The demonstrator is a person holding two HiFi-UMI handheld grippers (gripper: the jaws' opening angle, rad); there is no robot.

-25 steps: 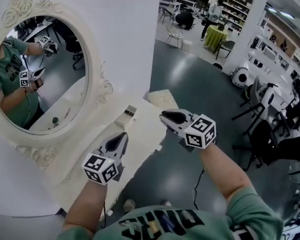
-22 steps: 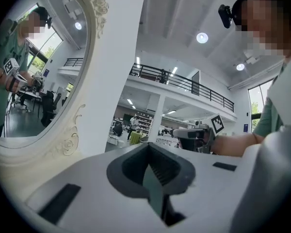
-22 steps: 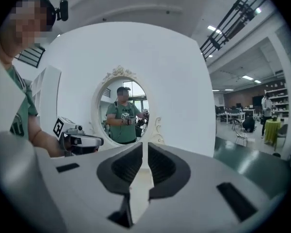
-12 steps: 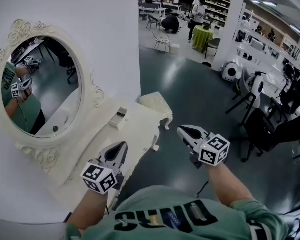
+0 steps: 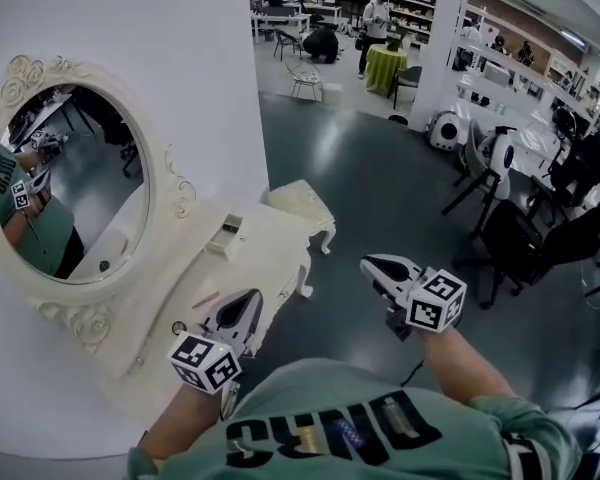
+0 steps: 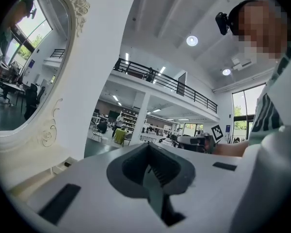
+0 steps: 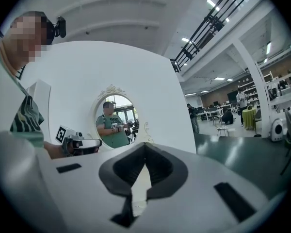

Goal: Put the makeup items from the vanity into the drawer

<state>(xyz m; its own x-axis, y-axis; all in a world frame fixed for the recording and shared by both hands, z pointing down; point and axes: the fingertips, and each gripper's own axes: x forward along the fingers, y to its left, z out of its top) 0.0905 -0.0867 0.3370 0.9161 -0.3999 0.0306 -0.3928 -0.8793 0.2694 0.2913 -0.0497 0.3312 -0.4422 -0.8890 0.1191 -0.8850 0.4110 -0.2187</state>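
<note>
Makeup items [image 5: 205, 300]: none is judged stowed yet; task at its start.
- Nearest, a small round piece [image 5: 178, 326] is seen on the vanity surface [image 5: 270, 258], just beside the left tongs [image 5: 242, 308].
- A thin pinkish stick lies a little beyond it, flat on the surface.
- Farther back, a small boxy item [image 5: 225, 236] sits near the wall, below the mirror [image 5: 70, 183].
- What each item is cannot be told at this size.
- No open drawer can be made out in any view, so the drawer is judged shut or hidden under the surface edge. It is expected to need opening before anything is loaded.
- All three items are left to be picked and placed.

Pose:
- Left tongs: jaws together, nothing between them. They are held about level over the front edge of the surface, pointed along it toward the far end, with the stick and round piece at their left.
- Right tongs [image 5: 375, 266]: jaws closed, nothing held. They are held out over the dark floor [image 5: 380, 188], well apart from the vanity, and pointed away from the person and slightly down.
- Both forearms are extended forward from the torso, with neither set of tongs touching an item.
</note>
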